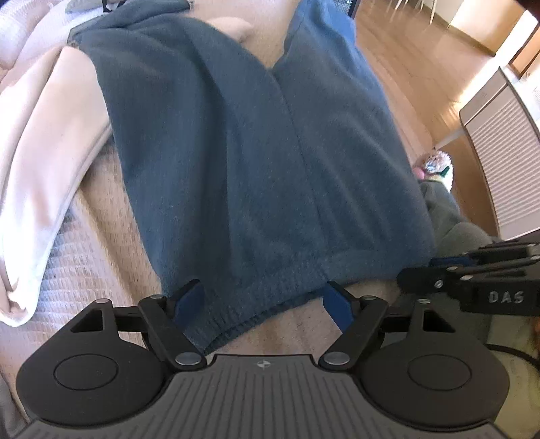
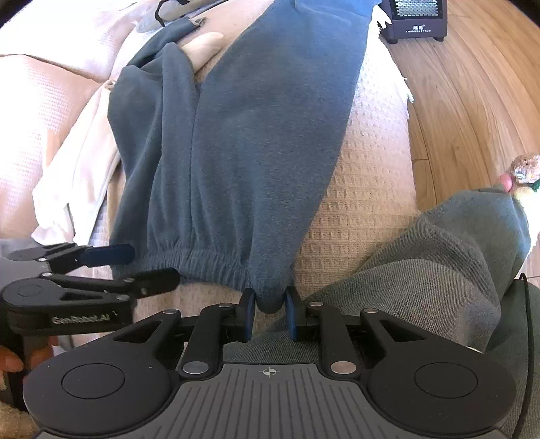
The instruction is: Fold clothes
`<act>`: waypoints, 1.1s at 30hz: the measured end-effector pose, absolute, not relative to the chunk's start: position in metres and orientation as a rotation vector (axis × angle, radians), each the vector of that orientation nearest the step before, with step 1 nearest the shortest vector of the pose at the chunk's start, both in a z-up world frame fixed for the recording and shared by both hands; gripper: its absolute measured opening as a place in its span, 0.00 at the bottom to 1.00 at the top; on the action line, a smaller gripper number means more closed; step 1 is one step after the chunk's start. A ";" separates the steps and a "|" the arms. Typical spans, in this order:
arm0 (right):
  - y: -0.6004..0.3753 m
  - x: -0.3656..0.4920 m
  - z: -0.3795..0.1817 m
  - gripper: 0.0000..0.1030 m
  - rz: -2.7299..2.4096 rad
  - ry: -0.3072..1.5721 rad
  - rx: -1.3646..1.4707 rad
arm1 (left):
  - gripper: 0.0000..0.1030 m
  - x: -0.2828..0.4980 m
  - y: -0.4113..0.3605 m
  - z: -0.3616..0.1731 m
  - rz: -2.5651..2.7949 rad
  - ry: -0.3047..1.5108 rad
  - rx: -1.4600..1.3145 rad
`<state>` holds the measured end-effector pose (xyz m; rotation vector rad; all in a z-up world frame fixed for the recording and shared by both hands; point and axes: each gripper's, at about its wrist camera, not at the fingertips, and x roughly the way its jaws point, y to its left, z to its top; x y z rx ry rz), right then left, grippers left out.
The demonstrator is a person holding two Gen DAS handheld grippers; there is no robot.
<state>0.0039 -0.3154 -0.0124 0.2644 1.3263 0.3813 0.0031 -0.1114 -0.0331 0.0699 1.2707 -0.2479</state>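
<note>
Blue-grey sweatpants (image 1: 256, 162) lie flat on a beige couch cover (image 1: 101, 236), legs pointing away; they also show in the right wrist view (image 2: 243, 152). Their elastic waistband (image 1: 256, 297) is nearest me. My left gripper (image 1: 265, 300) is open, its blue pads either side of the waistband's left part. My right gripper (image 2: 270, 305) is closed on the waistband's right corner (image 2: 270, 300). The right gripper shows in the left wrist view (image 1: 449, 266), and the left gripper in the right wrist view (image 2: 135, 266).
A pale pink garment (image 1: 44, 162) lies left of the sweatpants. The person's grey-green trouser leg (image 2: 422, 270) and a slipper (image 2: 523, 169) are at right. Wooden floor (image 2: 472, 101) lies beyond the couch edge, with a small heater (image 2: 415, 17) and a white cabinet (image 1: 506, 152).
</note>
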 end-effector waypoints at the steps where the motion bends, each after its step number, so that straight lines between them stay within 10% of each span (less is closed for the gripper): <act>1: -0.316 0.004 -0.012 0.20 0.381 1.327 0.265 | 0.74 0.004 -0.110 -0.033 -0.248 1.272 0.069; 21: -0.326 0.035 -0.003 0.55 0.284 1.264 0.290 | 0.78 -0.004 -0.083 -0.011 -0.247 1.247 0.073; 30: -0.320 0.045 -0.020 0.54 0.274 1.314 0.266 | 0.78 -0.011 -0.075 0.002 -0.275 1.219 0.044; 33: -0.321 0.043 -0.020 0.32 0.283 1.301 0.271 | 0.78 -0.014 -0.076 -0.001 -0.285 1.236 0.041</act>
